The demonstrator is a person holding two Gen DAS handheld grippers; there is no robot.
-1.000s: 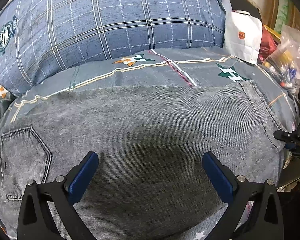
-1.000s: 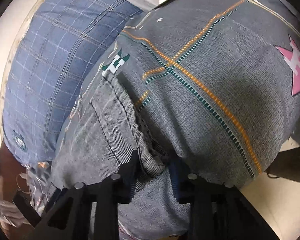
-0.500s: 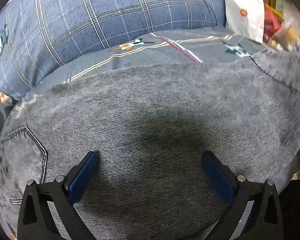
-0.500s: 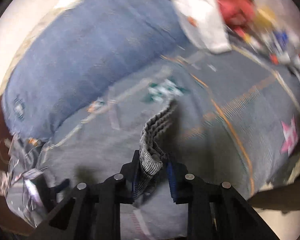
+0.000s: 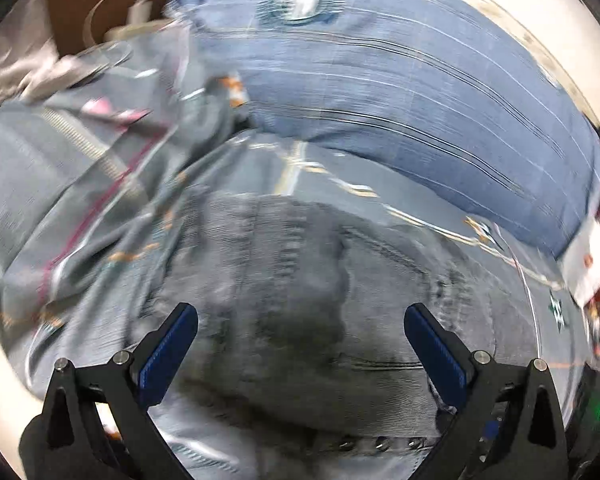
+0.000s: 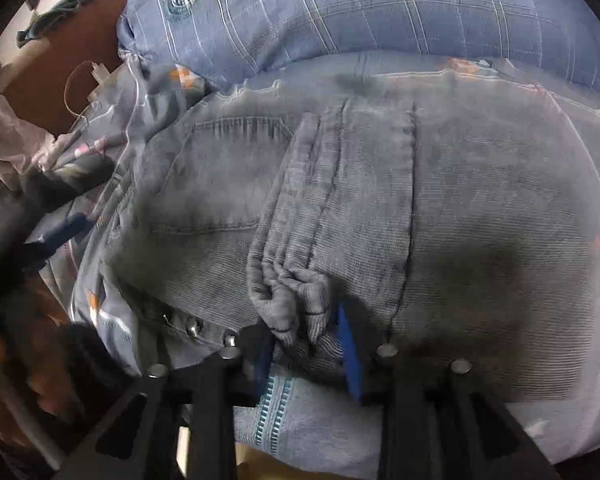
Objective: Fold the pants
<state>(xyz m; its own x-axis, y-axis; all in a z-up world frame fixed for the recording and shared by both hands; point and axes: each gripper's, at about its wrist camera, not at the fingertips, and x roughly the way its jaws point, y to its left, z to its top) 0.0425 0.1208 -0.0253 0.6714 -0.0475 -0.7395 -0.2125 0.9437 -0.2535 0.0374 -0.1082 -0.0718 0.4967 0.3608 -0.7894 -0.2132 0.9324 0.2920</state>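
Currently right gripper (image 6: 306, 354) is clamped on a bunched hem of the pants (image 6: 480, 208), lying on the bedsheet (image 5: 60, 216) below the plaid pillow (image 6: 380, 12), left gripper (image 5: 300, 344) spread wide above them; denim looks heavy, floppy, so pinch seams.

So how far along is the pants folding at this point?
Partway, it seems. The grey jeans already lie doubled over on the bed sheet. The right gripper pinches a bunched hem over the waist end; the left gripper hovers open above them. Left: releasing, smoothing, perhaps another fold.
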